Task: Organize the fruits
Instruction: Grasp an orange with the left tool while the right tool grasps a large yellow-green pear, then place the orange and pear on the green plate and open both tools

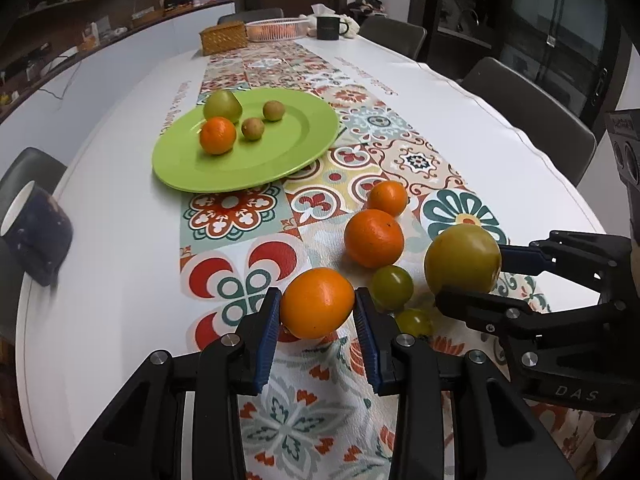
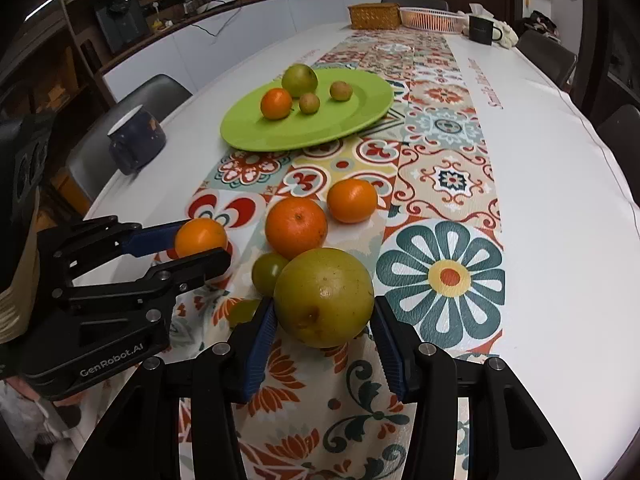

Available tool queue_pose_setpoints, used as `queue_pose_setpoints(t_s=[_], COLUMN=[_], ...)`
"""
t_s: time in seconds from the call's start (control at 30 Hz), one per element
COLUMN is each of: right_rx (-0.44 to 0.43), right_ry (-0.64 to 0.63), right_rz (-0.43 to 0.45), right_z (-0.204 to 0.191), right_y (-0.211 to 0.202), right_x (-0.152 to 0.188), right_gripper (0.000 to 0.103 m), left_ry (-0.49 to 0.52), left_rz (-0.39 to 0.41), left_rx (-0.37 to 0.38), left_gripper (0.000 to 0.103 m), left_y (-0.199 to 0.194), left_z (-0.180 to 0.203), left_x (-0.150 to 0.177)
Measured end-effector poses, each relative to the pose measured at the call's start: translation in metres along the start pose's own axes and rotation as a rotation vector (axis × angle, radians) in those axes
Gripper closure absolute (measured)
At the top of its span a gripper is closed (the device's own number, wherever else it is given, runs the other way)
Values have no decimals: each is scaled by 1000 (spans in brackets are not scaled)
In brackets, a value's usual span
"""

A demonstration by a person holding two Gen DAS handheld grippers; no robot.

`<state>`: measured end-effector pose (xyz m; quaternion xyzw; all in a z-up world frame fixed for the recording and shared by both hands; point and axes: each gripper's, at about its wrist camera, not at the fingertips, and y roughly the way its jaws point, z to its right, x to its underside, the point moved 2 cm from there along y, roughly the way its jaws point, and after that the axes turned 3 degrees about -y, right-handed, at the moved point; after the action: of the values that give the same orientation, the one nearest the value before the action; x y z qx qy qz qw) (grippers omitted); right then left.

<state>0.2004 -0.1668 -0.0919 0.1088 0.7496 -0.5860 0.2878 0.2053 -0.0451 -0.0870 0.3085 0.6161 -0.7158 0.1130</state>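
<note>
Blue mug [image 1: 38,232] at the far left edge of the worktop [image 1: 120,240], not part of the task. Green plate [image 1: 280,160] next, up the patterned runner [image 1: 352,132], carrying a tangerine [image 1: 217,135], a green pear-like fruit [image 1: 222,106] and two small brownish fruits.

Left gripper [image 1: 317,312]: pads pinched on an orange [image 1: 317,307], one pad on each flank, fruit low over the runner.

To its right, loose on the runner: large orange [image 1: 374,237], smaller tangerine [image 1: 387,198] beyond it, two small green fruits [image 1: 392,286] just beside the gripped orange.

Right gripper [image 2: 324,320]: pads closed against the sides of a large yellow-green fruit [image 2: 324,298]; contact on its right flank looks slight.

Governing relation: the plate lies ahead of both grippers and to the left, well apart. The left gripper is nearer. Judgement: left load should travel first; open plate space lies on the near rim.
</note>
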Motion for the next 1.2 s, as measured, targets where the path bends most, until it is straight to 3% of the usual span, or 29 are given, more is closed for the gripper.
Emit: queue_pose_setpoints(t_s=[0.5, 0.9, 1.2], right_rx=[-21, -1, 0], right_ry=[-20, -71, -108], right_rz=[100, 200, 236], right_z=[-9, -9, -7], right_y=[-37, -52, -45], right_x=[-20, -70, -114], right_gripper=[54, 54, 54], left_ry=[-42, -49, -77], left_rz=[116, 203, 227], left_rx=[-29, -69, -84], left_gripper=[67, 67, 67], left_y=[-48, -65, -56], left_z=[-4, -19, -39], left_x=[-18, -54, -84])
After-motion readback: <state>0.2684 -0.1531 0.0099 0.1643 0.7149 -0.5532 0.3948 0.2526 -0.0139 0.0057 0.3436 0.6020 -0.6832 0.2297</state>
